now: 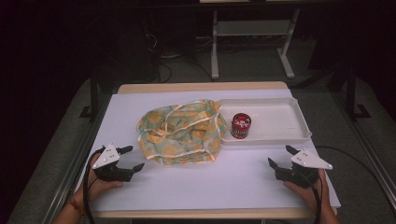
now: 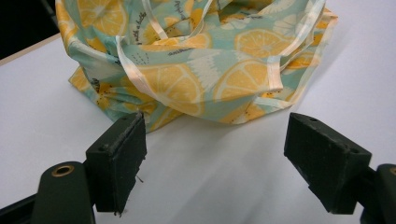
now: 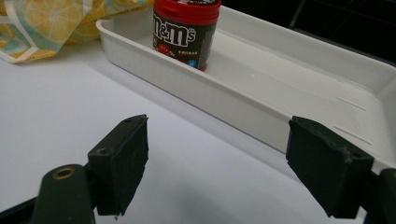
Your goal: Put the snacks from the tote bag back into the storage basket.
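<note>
Both tongs are wide open and hold nothing. The left gripper (image 1: 130,158) sits on the table (image 1: 196,182) just in front of the lemon bag (image 1: 182,130). The right gripper (image 1: 280,157) is near the tray (image 1: 280,135). A red can (image 1: 241,125) stands inside the tray, beside the bag.

1. The right claw (image 3: 217,163) is spread wide, its two black jaws low over the white table (image 3: 56,116) and holding nothing.
2. Just beyond the jaws lies a white tray (image 3: 289,79), set at a slant.
3. A red-lidded M&M's tub (image 3: 186,30) stands upright in the tray's far left part.
4. A lemon-print cloth bag (image 3: 51,18) lies at far left, beside the tray.
</note>
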The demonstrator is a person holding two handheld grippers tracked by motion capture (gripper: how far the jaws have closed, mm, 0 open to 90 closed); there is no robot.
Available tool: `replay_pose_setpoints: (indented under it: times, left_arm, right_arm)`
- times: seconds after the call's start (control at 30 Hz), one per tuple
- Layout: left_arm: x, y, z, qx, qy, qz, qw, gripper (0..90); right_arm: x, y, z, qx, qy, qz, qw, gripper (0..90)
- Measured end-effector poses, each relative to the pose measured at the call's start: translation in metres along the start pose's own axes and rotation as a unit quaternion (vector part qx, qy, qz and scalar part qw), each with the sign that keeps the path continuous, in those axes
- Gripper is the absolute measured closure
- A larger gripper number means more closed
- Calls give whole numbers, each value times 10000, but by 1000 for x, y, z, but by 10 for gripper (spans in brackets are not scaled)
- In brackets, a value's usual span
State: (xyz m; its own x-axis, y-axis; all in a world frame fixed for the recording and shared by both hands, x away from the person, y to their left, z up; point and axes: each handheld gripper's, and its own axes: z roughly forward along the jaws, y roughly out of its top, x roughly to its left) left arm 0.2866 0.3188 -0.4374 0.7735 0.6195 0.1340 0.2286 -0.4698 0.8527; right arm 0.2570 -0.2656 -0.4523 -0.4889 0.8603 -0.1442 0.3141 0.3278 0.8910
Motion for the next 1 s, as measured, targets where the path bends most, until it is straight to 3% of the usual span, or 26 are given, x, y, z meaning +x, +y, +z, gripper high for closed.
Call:
replay_pose_setpoints:
  times: [1.0]
  left_arm:
    - [2,4,1,-10,27,18,10000,207]
  right_arm:
    - [3,1,-1,-71,67,110,9999,175]
